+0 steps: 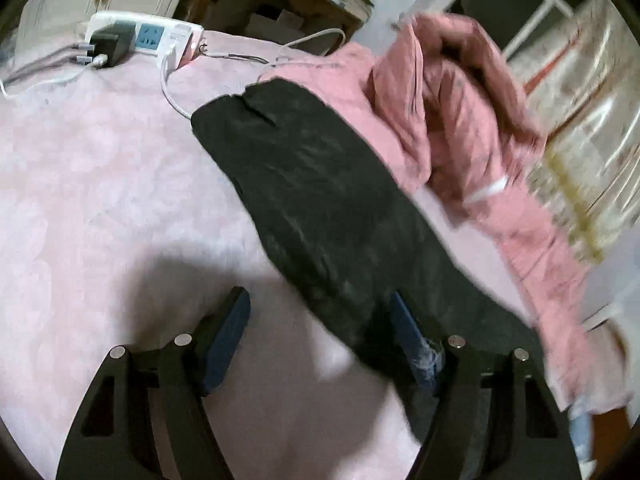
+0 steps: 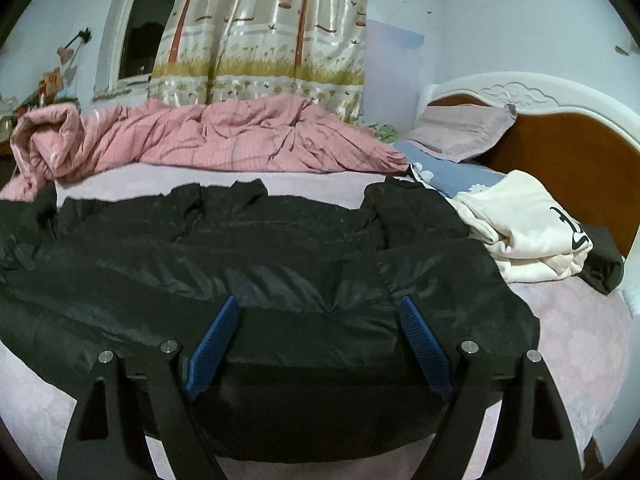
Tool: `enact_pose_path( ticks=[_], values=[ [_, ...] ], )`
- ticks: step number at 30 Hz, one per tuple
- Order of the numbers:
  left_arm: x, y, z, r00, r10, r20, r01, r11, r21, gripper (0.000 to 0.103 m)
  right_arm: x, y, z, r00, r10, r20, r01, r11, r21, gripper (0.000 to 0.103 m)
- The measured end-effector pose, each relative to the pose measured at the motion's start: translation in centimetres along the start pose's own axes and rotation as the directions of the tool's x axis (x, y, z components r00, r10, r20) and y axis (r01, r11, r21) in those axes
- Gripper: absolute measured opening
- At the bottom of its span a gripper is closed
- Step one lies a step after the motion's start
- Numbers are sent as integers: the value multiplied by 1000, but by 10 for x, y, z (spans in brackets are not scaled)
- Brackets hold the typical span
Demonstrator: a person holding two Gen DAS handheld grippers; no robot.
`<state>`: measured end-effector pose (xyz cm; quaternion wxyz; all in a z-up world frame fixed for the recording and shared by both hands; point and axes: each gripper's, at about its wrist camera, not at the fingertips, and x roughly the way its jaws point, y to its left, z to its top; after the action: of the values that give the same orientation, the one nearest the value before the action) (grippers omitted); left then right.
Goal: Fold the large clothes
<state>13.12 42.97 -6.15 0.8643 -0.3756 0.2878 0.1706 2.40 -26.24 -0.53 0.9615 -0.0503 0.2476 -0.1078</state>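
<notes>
Black padded jacket (image 2: 256, 264) lies flat on the pink bed (image 1: 100, 184), both left gripper (image 1: 320, 320) and right gripper (image 2: 316, 316) spread, pinching nothing.

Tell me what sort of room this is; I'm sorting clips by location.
A bedroom, most likely: a bed with a carved headboard, a rumpled pink quilt and pillows, plus a curtained window.

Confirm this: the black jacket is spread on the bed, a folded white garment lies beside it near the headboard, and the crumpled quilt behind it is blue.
Not quite: the quilt is pink, as the right wrist view shows. The rest holds: the black jacket is spread on the bed, the white garment beside it near the headboard.
</notes>
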Motion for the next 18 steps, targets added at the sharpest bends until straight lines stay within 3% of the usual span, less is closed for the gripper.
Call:
enact_pose_path(
  ticks=[2, 3, 6, 8, 9, 11, 13, 16, 18],
  values=[
    [2, -5, 2, 1000, -13, 6, 13, 1000, 21, 64, 4, 3, -1, 1000, 19, -16, -19, 1000, -3, 84],
    [7, -9, 1, 1000, -18, -5, 18, 999, 44, 46, 6, 3, 0, 999, 33, -27, -33, 999, 6, 84],
    [20, -20, 3, 999, -30, -45, 34, 995, 98, 5, 13, 0, -3, 997, 44, -57, -42, 999, 34, 85],
    [12, -33, 4, 999, -32, -9, 33, 987, 160, 3, 14, 0, -4, 998, 41, -57, -39, 998, 40, 85],
    [1, -41, 2, 999, -17, 46, 8, 980, 201, 2, 14, 1, -5, 998, 35, -55, -33, 999, 39, 85],
    [-35, -58, -8, 979, -58, 194, 2, 961, 277, 2, 16, 4, -6, 998, 8, -59, -6, 999, 36, 85],
    [-66, -78, -15, 956, -112, 271, 26, 953, 303, 2, 22, 7, -7, 997, -23, -76, 27, 998, 51, 85],
    [-120, -116, -29, 932, -222, 286, 146, 953, 264, 2, 25, 10, -5, 995, -50, -87, 55, 997, 58, 85],
    [-152, -153, -52, 904, -318, 285, 229, 925, 303, 2, 23, 11, -5, 995, -55, -84, 60, 997, 55, 85]
  ],
)
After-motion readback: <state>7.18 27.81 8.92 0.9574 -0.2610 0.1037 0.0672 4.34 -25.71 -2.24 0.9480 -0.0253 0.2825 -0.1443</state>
